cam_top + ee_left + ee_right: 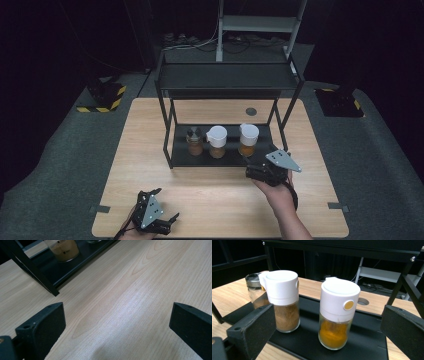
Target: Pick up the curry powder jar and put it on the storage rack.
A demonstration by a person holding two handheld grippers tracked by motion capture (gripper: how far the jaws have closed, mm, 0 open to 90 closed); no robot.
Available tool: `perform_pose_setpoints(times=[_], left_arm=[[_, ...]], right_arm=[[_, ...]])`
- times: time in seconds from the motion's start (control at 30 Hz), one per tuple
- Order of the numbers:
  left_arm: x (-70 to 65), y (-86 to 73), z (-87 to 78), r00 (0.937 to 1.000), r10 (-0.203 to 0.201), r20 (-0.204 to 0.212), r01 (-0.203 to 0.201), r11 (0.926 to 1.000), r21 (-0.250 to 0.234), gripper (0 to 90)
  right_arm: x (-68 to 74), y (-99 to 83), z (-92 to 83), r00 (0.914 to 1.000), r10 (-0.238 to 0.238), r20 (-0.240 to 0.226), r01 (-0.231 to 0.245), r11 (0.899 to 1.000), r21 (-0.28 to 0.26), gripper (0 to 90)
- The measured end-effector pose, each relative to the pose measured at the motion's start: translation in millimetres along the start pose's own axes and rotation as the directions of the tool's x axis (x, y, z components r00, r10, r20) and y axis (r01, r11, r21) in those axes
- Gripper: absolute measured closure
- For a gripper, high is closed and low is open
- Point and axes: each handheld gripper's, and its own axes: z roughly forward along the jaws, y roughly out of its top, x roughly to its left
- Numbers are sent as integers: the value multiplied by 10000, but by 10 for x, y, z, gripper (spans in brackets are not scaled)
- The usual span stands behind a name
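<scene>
Three spice jars stand in a row on the lower shelf point(230, 159) of a black rack. A small dark-lidded jar point(194, 142) point(255, 291) is at the left. In the middle is a white-capped jar of brown powder point(217, 141) point(283, 300), and at the right a white-capped jar of orange-yellow powder point(248, 139) point(336, 313). My right gripper point(260, 163) point(328, 315) is open at the shelf's front right, its jaws facing the orange-yellow jar without touching it. My left gripper point(167, 204) point(117, 315) is open over bare wood near the table's front edge.
The rack's upper shelf point(227, 77) overhangs the jars, and its black legs point(168, 135) point(35, 272) stand on the wooden table point(150, 165). A round hole point(251, 111) point(363, 301) lies behind the rack. A jar of brown powder point(63, 248) sits at the top of the left gripper view.
</scene>
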Motion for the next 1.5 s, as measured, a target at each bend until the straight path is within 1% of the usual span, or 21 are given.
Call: perform_pose_setpoints(times=[0.1,0.13,0.23,0.43,0.53,0.87,0.93,1.07,1.17,1.27,1.37,1.5], left_arm=[[-2,-1,-1,10000,-3,-17,3,10000,-6,10],[-2,-1,-1,10000,-3,-17,3,10000,-6,10],[-4,4,2,10000,95,2,-95,10000,18,10],[-5,3,3,10000,71,-8,-71,10000,13,10],[-3,3,2,10000,70,0,-70,10000,14,10],[-13,5,2,9999,107,-26,-107,9999,24,10],[-14,7,3,9999,113,-44,-113,9999,33,10],[-15,13,6,9999,117,-42,-117,9999,65,10],[-12,18,8,9999,100,-34,-100,9999,96,9],[-7,16,8,10000,98,-12,-97,9999,87,10],[-7,20,10,9999,123,9,-124,9999,108,10],[-10,18,9,9999,151,22,-151,9998,91,10]], right_arm=[[2,-21,-75,9999,-96,-59,96,10000,18,0],[2,-21,-75,9999,-96,-59,96,10000,18,0],[27,-54,-157,9995,-288,-108,288,9996,-17,0],[76,-114,-277,9983,-562,-164,562,9984,-24,0],[88,-150,-327,9980,-605,-209,605,9982,-11,0],[108,-328,-442,9965,-814,-208,821,9962,300,0],[110,-406,-478,9961,-862,-199,870,9953,433,0],[122,-497,-520,9934,-1145,-86,1148,9913,650,0],[121,-546,-532,9919,-1268,-52,1268,9880,884,0],[125,-609,-534,9892,-1463,8,1452,9826,1160,0],[120,-662,-531,9880,-1544,7,1529,9787,1369,0],[127,-701,-516,9843,-1764,-8,1740,9699,1704,0]])
